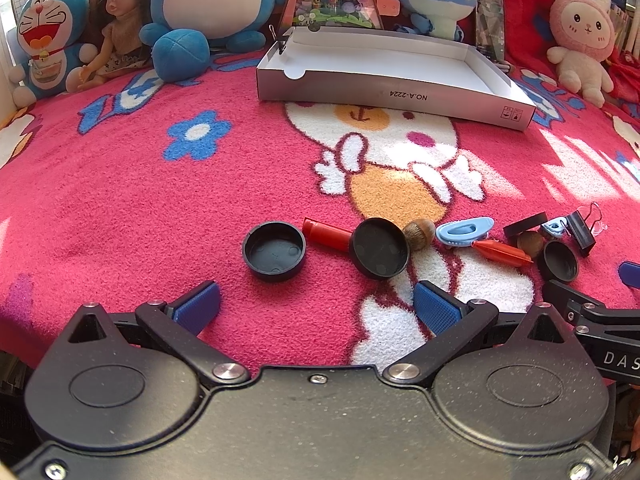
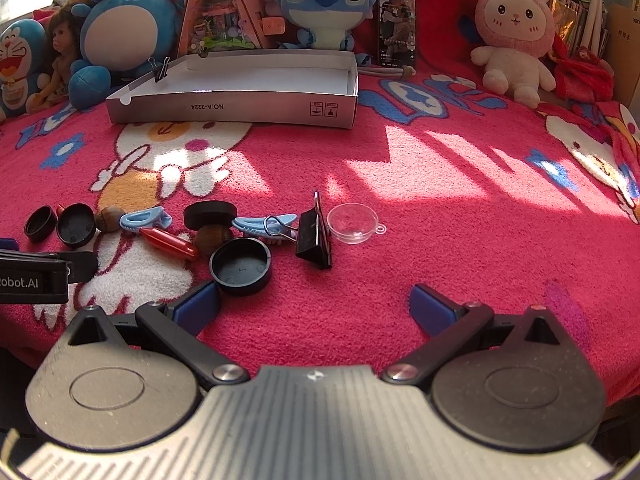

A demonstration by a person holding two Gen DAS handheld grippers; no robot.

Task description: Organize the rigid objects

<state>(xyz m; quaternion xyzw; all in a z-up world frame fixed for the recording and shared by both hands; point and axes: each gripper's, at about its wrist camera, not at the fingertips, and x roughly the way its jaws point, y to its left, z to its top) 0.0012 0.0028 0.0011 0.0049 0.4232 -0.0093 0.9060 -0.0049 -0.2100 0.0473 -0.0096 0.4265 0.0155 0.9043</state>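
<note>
Small rigid items lie scattered on the pink blanket: a black cap (image 1: 274, 251), a second black cap (image 1: 379, 248) tilted on a red tube (image 1: 325, 234), an acorn (image 1: 419, 233), a blue clip (image 1: 464, 231) and an orange dart piece (image 1: 502, 252). My left gripper (image 1: 316, 307) is open, just short of the two caps. In the right wrist view, another black cap (image 2: 240, 266), a black binder clip (image 2: 314, 236) and a clear half-sphere (image 2: 353, 224) lie ahead of my open right gripper (image 2: 315, 307). An open white box (image 1: 384, 65) stands farther back.
Plush toys and a doll (image 1: 116, 24) line the back edge behind the box (image 2: 240, 88). A small binder clip (image 2: 162, 69) grips the box's left wall. A phone (image 2: 397, 30) leans upright at the back. Sunlit blanket (image 2: 460, 184) stretches to the right.
</note>
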